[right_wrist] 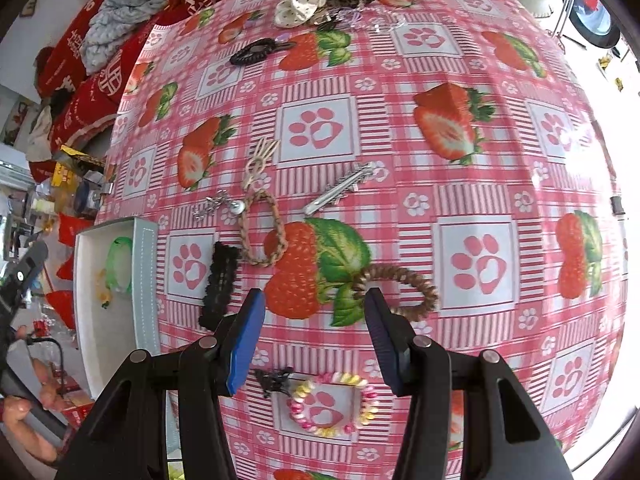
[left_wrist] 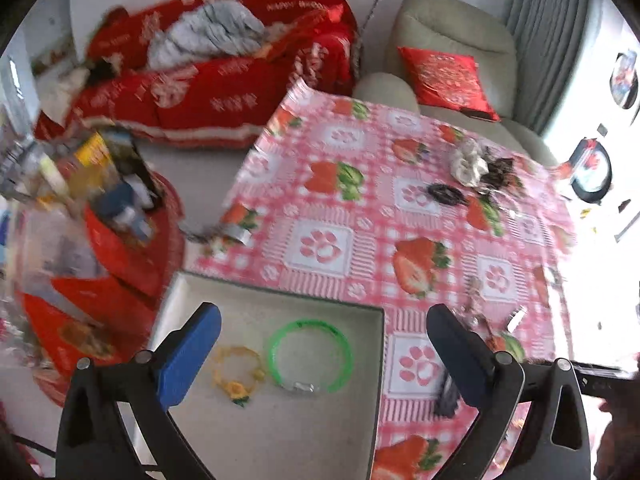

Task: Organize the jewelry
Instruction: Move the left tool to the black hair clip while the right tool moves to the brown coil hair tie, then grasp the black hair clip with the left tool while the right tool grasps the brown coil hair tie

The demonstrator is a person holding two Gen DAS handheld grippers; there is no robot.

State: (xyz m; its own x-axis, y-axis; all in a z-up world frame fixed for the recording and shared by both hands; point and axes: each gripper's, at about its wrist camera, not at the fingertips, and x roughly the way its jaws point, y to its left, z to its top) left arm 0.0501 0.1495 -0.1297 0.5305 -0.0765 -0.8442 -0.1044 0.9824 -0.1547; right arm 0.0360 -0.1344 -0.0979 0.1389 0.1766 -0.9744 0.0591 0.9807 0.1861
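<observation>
Over tray (left_wrist: 208, 292) at worktop (left_wrist: 400, 216) edge: left tongs (left_wrist: 324, 354) spread wide, empty; green bangle (left_wrist: 310, 356) and yellow bracelet (left_wrist: 238, 374) inside tray. Right tongs (right_wrist: 316, 340) half-parted, gripping nothing, above pastel coil bracelet (right_wrist: 332, 404).

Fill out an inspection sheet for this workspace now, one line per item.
Surface: table under a pink strawberry-and-paw cloth.
Job's things: open tray at the table's edge holds a green bracelet and a yellow flower bracelet. Still on the cloth: brown coil hair tie, bead bracelet, braided loop, black clip, silver clip.
Clutter: scrunchies at the far edge.
Grippers: left gripper open over the tray, empty; right gripper open above the cloth, empty.
Cables: thin black cord by the person's hand.
Surroundings: red-covered sofa, beige armchair.
</observation>
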